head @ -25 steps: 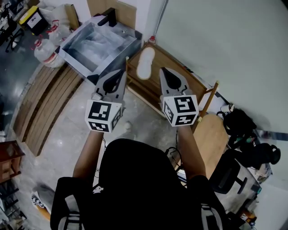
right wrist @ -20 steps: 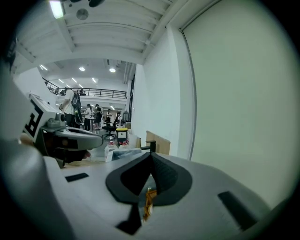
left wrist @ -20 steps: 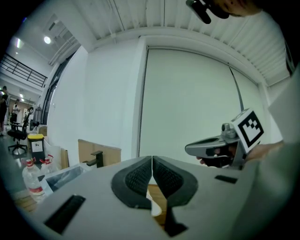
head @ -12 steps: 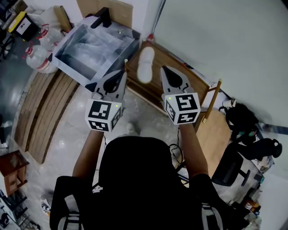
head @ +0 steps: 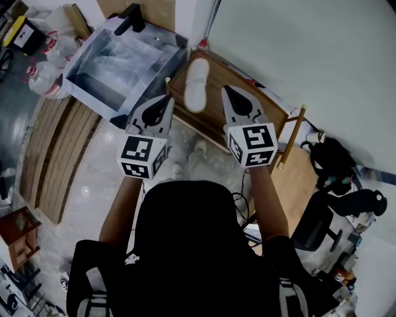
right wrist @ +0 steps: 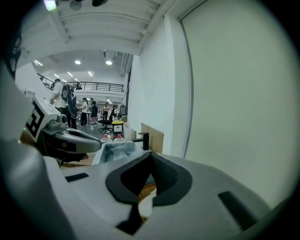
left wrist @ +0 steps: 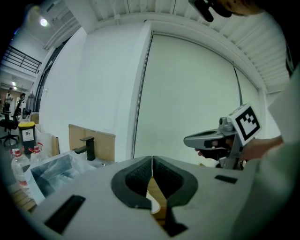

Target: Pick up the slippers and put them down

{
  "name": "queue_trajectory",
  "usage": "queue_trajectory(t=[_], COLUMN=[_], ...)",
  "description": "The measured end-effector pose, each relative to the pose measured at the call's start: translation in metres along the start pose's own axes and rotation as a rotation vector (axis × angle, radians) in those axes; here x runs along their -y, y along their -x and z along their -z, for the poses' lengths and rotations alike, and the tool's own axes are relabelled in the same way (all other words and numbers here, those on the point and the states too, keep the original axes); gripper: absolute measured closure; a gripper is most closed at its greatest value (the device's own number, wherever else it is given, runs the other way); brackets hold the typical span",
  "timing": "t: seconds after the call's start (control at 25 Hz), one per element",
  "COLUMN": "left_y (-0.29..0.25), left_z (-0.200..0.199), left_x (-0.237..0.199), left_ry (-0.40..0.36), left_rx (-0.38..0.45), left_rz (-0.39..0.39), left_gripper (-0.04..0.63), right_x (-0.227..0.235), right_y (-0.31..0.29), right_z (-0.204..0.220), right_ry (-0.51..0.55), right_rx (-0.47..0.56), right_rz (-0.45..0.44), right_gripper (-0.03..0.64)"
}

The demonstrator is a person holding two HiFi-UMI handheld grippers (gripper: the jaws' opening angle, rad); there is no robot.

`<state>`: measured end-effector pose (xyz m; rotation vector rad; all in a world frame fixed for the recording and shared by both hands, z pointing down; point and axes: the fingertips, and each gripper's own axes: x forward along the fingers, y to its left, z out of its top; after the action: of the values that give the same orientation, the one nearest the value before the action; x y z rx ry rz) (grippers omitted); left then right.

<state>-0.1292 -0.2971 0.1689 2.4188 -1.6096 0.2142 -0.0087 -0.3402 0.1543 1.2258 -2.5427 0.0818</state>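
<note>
One white slipper (head: 197, 85) lies lengthwise on a low wooden rack (head: 253, 105) against the wall. My left gripper (head: 167, 99) hangs just left of the slipper's near end, jaws shut and empty. My right gripper (head: 226, 90) is held just right of the slipper, also shut with nothing in it. In the left gripper view the shut jaws (left wrist: 152, 160) hide most of the slipper; a pale sliver of the slipper (left wrist: 153, 205) shows below them. The right gripper view shows its own shut jaws (right wrist: 151, 155) with a pale sliver of the slipper (right wrist: 146, 206) beneath.
A steel sink basin (head: 120, 62) with a black faucet (head: 131, 17) stands left of the rack. Water bottles (head: 42, 77) and wooden planks (head: 55, 142) lie further left. A black bag (head: 334, 167) and a chair (head: 312, 226) sit at the right. A pale wall panel (head: 322, 56) backs the rack.
Both grippers have moved forward and down, closer to the rack, and now flank the slipper. Both have stayed shut.
</note>
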Motion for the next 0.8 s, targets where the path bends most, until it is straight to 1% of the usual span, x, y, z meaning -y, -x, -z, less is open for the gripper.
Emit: queue_trajectory(t=[0.12,0.2,0.28,0.4,0.56,0.8], left_y=[-0.017,-0.030,-0.045,-0.068,-0.092,-0.124], left_z=[0.004,0.011,0.017,0.025,0.041,0.075], left_x=[0.000,-0.003,-0.008,-0.011,-0.015,-0.018], left_ry=[0.019,0.017,0.009,0.017,0.024,0.047], left_rx=[-0.024,-0.042,-0.046,-0.069,-0.124,-0.217], left_rz=[0.000,-0.004,-0.016,-0.025,-0.035,-0.019], left_gripper=[0.588,0.588,0.588,0.588,0.588,0.588], right_x=[0.012,0.020,0.030,0.047,0.064,0.080], right_y=[-0.010,-0.019,-0.028,-0.041,-0.059,-0.083], right_z=[0.000,0.003,0.008,0.018,0.033,0.063], right_ry=[0.002,0.002,0.002,-0.002,-0.017,-0.059], right_rx=[0.003,-0.002,-0.015,-0.043,-0.076,-0.133], right_rz=[-0.017,-0.030,-0.042,-0.057,-0.079,-0.109], right_gripper=[0.618,0.617,0.618,0.618,0.617,0.618])
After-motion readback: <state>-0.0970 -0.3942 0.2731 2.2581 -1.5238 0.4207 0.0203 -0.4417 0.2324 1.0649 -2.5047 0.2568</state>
